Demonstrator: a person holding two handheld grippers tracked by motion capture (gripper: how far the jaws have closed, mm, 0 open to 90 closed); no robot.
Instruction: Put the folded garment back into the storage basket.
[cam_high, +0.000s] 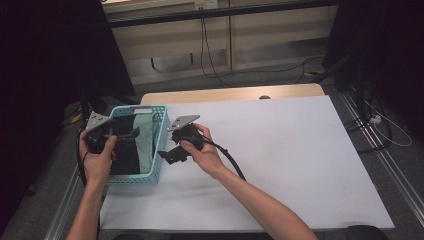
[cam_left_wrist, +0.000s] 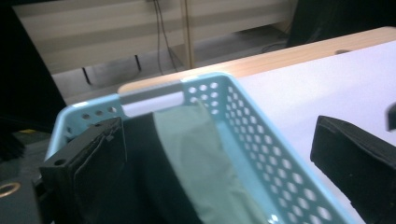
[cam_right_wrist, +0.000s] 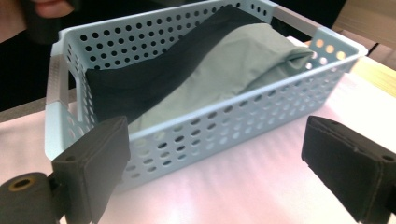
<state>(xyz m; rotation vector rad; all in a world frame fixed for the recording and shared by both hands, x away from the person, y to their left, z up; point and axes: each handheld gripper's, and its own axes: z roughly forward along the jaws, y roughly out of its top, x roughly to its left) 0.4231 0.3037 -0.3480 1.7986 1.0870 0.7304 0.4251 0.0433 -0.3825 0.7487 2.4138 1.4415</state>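
Blue basket at desk left edge holds black cloth beside green cloth. Your left claw open over basket; right claw open just beside it. Right gripper view reveals cloth folds.

basket: on the tabletop, at its left edge
dark cloth: in the basket, left part
pale cloth: in the basket, just right of the dark cloth
left gripper: over the basket's left side
right gripper: just right of the basket
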